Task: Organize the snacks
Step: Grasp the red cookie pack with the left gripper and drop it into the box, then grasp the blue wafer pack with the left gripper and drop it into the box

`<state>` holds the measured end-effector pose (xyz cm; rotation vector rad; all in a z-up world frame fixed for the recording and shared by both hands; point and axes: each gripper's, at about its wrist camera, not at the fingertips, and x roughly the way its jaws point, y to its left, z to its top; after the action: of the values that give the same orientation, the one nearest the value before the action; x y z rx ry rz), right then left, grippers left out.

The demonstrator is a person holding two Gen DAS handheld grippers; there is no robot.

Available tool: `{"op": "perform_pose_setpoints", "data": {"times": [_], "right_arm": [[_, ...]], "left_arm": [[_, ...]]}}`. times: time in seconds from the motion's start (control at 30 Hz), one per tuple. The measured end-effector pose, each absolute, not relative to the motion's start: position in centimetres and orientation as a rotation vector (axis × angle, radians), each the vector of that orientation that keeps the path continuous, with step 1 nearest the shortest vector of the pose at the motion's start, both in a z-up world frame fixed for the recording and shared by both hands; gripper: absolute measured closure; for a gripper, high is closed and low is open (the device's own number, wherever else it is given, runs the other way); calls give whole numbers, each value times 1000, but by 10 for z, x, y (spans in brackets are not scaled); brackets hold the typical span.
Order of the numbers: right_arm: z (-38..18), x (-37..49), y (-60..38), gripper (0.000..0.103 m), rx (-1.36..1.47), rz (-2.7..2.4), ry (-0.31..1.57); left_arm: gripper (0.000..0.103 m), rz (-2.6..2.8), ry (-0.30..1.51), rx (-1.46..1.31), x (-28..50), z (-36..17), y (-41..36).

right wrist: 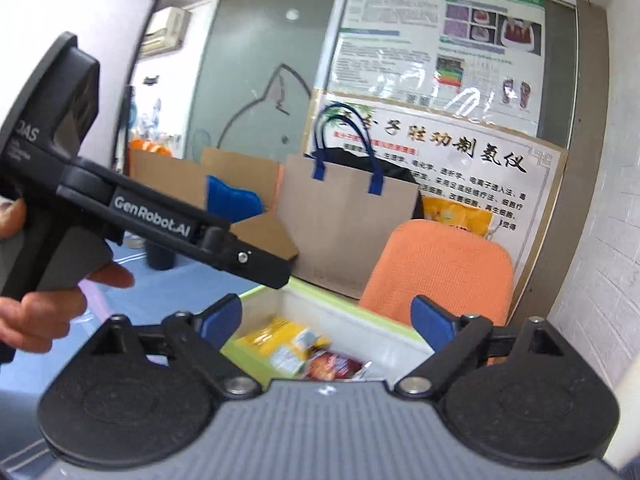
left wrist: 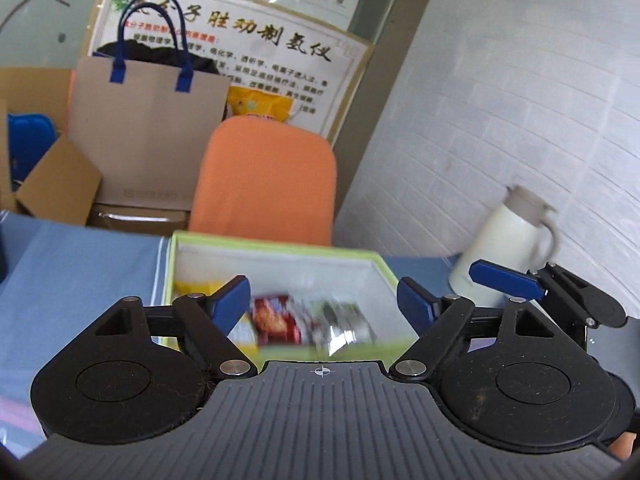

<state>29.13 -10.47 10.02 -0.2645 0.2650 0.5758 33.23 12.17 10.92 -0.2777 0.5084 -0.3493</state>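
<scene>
Left wrist view looks down past a ribbed grey body and black linkages to the left gripper [left wrist: 322, 300], whose blue-padded fingers stand wide apart with nothing between them, hanging over a lime-green box [left wrist: 276, 240] with pale, soft-looking inner walls. That box sits on a blue cloth-covered table [left wrist: 80, 264], roughly square, its open top facing up. Inside lie the snacks: a glossy red snack packet [left wrist: 274, 320] near the middle, a silvery crinkled packet [left wrist: 340, 320] just right of it and touching it, both blurred, and a yellow packet [left wrist: 192, 288] at the far left corner. Which way the packets' long sides run cannot be told through the blur.

To the right, the right gripper [left wrist: 508, 280] shows a blue finger in front of a cream jug [left wrist: 508, 240] with a rounded handle. From the right wrist view the right gripper [right wrist: 328, 316] also has its fingers spread wide and empty, over the same box [right wrist: 256, 360]. Beyond the table stand an orange mesh chair back [left wrist: 268, 184] and a stiff brown paper bag [left wrist: 148, 128] with blue handles.
</scene>
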Motion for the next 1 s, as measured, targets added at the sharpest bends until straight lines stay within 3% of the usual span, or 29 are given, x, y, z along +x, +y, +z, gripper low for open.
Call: {"op": "perform_pose_setpoints", "data": {"times": [0.27, 0.4, 0.87, 1.0], "right_arm": [[26, 195, -83, 11, -231, 676, 510], [-13, 171, -67, 11, -142, 724, 654], [-33, 193, -32, 11, -167, 581, 662], [-33, 190, -26, 11, -160, 587, 666]], "left_arm": [[35, -289, 658, -269, 252, 50, 128], [42, -347, 789, -327, 233, 8, 128], [47, -328, 834, -206, 227, -17, 100], [54, -356, 835, -193, 223, -19, 99]]}}
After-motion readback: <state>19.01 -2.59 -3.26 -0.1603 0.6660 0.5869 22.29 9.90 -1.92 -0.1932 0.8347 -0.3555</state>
